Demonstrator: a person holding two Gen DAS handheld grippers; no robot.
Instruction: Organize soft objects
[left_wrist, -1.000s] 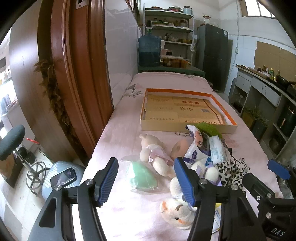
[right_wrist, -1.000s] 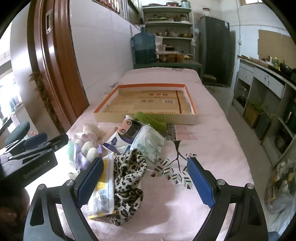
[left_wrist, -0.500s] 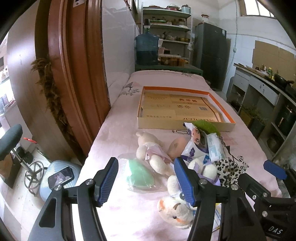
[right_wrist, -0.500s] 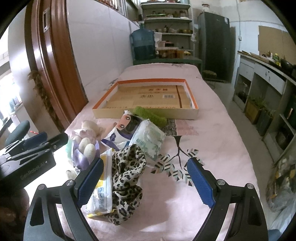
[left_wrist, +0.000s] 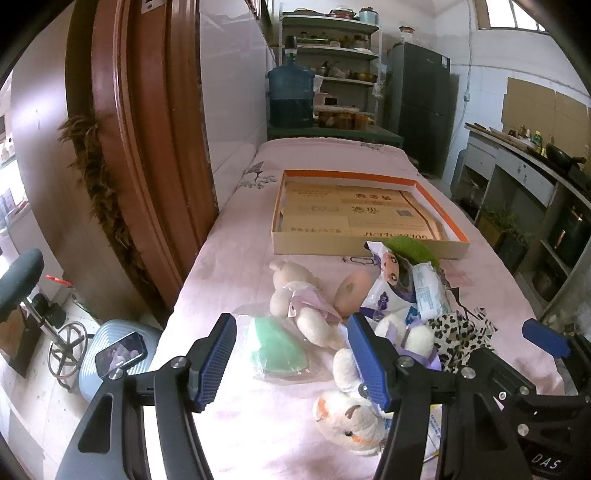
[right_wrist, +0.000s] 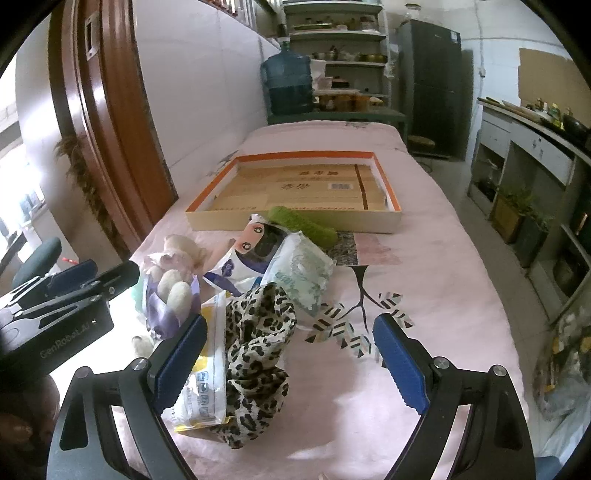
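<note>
In the left wrist view, the left gripper (left_wrist: 291, 358) hung at the lower centre with its blue pads spread wide and nothing between them. Just beyond it, on the pink cloth-covered worktop (left_wrist: 236, 236), lay a mint-green pad in a clear plastic wrapper (left_wrist: 275, 345); that film would likely be slippery, so a pinch across the padded middle looked safer than one at its edge. Right of it lay a cream plush bear in a lilac dress (left_wrist: 299, 295), light and squashy, best taken round the body. At lower right sat a white plush cat face (left_wrist: 347, 424).

In the right wrist view, the right gripper (right_wrist: 288, 358) also stood spread and empty at the lower centre, with a limp leopard-print cloth (right_wrist: 255, 354) heaped just ahead of its left pad; it would bunch, so gather a thick fold. Above it lay a soft white tissue packet (right_wrist: 301, 275). At upper centre waited the shallow orange-rimmed cardboard tray (right_wrist: 295, 221).
</note>
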